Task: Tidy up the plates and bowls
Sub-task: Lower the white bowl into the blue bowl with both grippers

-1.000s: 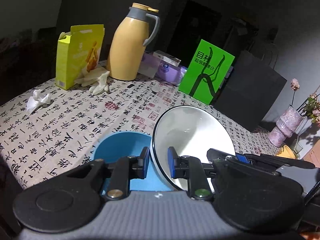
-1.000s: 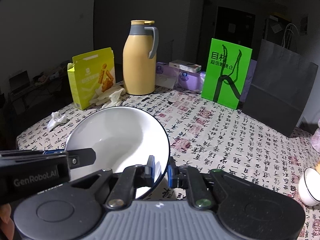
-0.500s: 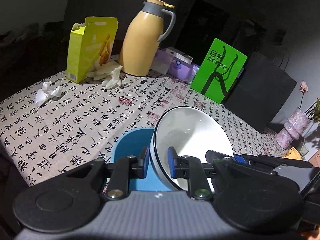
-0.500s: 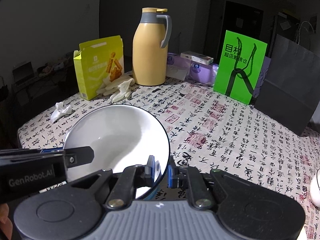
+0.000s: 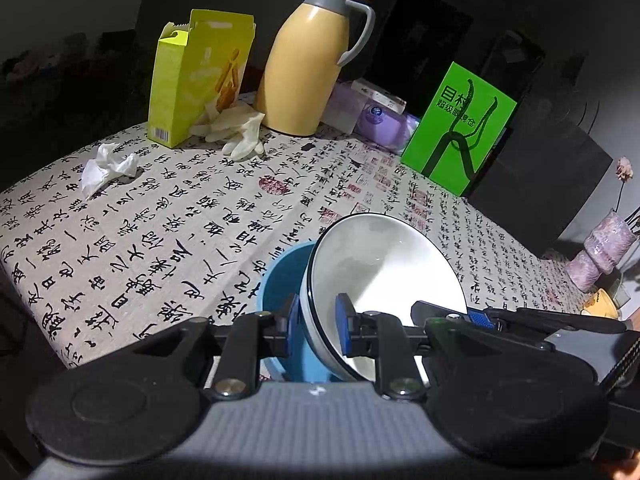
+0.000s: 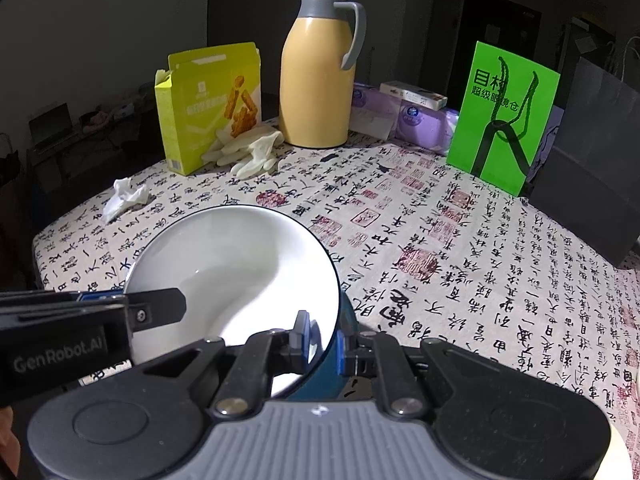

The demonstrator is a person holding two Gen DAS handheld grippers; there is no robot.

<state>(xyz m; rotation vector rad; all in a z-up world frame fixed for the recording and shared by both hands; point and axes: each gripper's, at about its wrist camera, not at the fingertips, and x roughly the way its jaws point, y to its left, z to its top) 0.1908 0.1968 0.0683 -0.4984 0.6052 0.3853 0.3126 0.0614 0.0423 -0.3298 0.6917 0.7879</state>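
Observation:
A white bowl with a dark rim [image 5: 384,268] [image 6: 236,264] is held tilted between both grippers, over a blue bowl [image 5: 284,280] that sits on the tablecloth. My left gripper [image 5: 317,320] is shut on the white bowl's left rim. My right gripper [image 6: 319,338] is shut on its right rim; the blue bowl's wall [image 6: 320,380] shows just beneath. The left gripper's body [image 6: 60,340] shows at the left of the right wrist view.
At the back stand a yellow thermos [image 6: 316,76], a yellow-green snack box [image 6: 208,104], rubber gloves [image 6: 248,152], purple tissue packs [image 6: 416,120], a green bag [image 6: 504,112] and a black bag [image 6: 592,152]. A crumpled tissue [image 6: 124,196] lies left. A pink vase [image 5: 600,248] stands right.
Both grippers have moved forward and down with the white bowl, bringing it lower over the blue bowl. The grips have not changed.

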